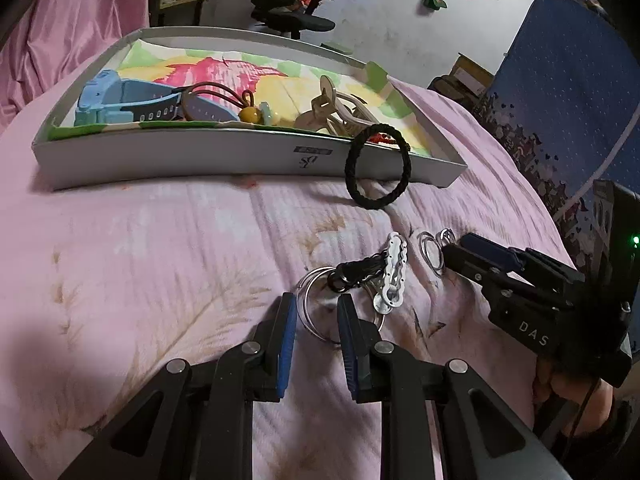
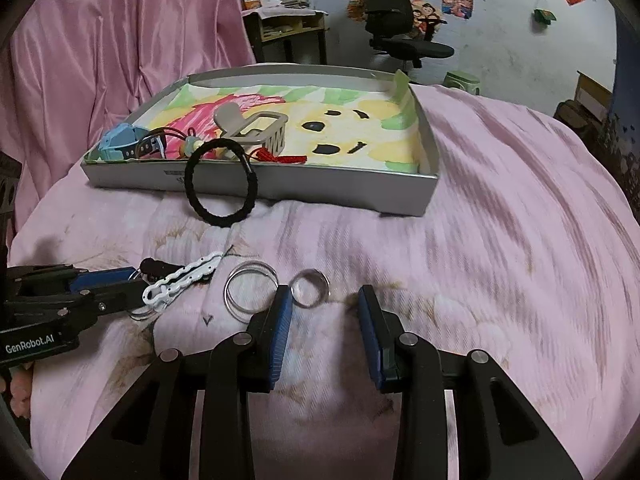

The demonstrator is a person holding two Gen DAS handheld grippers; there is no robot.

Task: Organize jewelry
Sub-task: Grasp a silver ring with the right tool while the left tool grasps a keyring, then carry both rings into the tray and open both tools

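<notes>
Both grippers sit open over the bed (image 2: 480,200). Left gripper (image 1: 316,312) straddles the keyring (image 1: 320,304); right gripper (image 2: 324,300) frames the ring (image 2: 310,293).

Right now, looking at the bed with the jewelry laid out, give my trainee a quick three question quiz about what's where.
1. True or false: the black hair tie lies flat inside the box.
2. Which sits nearest the right gripper?
A. blue watch
B. small silver ring
C. beige hair clip
3. Fill in: the left gripper has its fingers either side of the large ____ rings of the white keychain.

Key
1. False; it leans against the box's front wall.
2. B
3. metal
</notes>
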